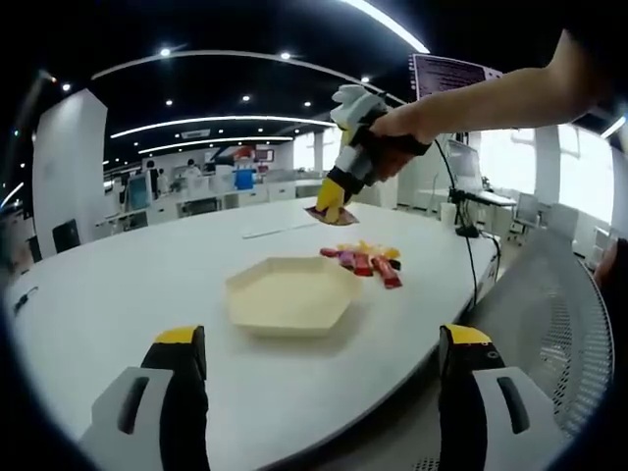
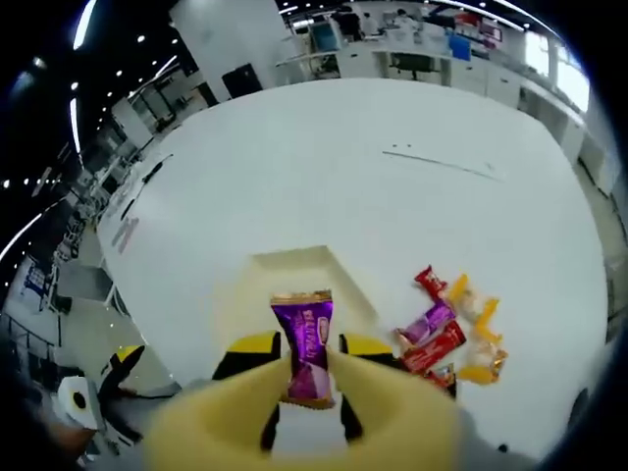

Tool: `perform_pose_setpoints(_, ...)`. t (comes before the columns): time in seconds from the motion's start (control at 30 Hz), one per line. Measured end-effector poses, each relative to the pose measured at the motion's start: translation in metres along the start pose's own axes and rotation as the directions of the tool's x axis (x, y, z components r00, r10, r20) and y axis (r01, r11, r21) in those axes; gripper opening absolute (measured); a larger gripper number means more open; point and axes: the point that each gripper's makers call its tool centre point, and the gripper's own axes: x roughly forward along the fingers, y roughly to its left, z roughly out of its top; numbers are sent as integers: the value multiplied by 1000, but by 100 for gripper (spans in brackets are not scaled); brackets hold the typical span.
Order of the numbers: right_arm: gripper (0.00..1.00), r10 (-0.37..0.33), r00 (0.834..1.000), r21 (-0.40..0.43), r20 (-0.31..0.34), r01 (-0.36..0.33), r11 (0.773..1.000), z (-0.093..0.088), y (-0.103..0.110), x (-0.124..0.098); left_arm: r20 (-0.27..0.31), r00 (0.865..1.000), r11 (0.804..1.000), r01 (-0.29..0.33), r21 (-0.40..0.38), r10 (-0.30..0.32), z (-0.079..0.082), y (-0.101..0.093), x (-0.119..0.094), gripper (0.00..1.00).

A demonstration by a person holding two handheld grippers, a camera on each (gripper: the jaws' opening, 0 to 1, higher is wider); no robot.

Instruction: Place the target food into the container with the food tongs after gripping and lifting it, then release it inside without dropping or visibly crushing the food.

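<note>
A broad white surface (image 1: 147,275) stretched across the office. A grey mesh chair (image 1: 549,324) stood at its right edge. A monitor on a stand (image 1: 461,167) sat beyond the far right corner, and desks (image 1: 206,191) lined the far wall under ceiling light strips (image 1: 216,123).

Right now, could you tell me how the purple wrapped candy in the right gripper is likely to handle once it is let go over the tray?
The purple candy looks light and thin, so it should drop flat, not roll. Its glossy wrapper may slip or cling as the right gripper opens above the shallow tray.
</note>
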Motion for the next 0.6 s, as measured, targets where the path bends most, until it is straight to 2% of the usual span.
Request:
perform_pose_setpoints(0.23, 23, 26, 999, -38, -18, -27, 999, 8, 21, 15, 5, 1000, 1000, -6, -2, 6, 1, 1, 0, 98)
perform_pose_setpoints(0.3, 28, 34, 999, -52, -19, -34, 998, 11, 26, 18, 7, 1000, 1000, -7, -3, 7, 1, 1, 0, 98)
perform_pose_setpoints(0.33, 29, 75, 997, -90, -18, -76, 993, 12, 35, 19, 8, 1000, 1000, -9, -2, 9, 1, 2, 0, 99)
perform_pose_setpoints(0.37, 29, 64, 998, -75, -23, -65, 995, 12, 35, 19, 13, 1000, 1000, -12, 2, 12, 2, 2, 0, 99)
perform_pose_setpoints(0.43, 28, 34, 999, -124, -8, -34, 992, 15, 31, 19, 10, 1000, 1000, -11, -2, 11, 1, 2, 0, 98)
perform_pose_setpoints(0.53, 28, 43, 999, -93, -17, -44, 995, 11, 27, 17, -16, 1000, 1000, -5, -1, 5, -3, 1, 1, 95)
perform_pose_setpoints(0.6, 28, 38, 999, -84, -10, -39, 996, 11, 21, 14, -14, 1000, 1000, -4, -2, 4, -2, 0, 1, 95)
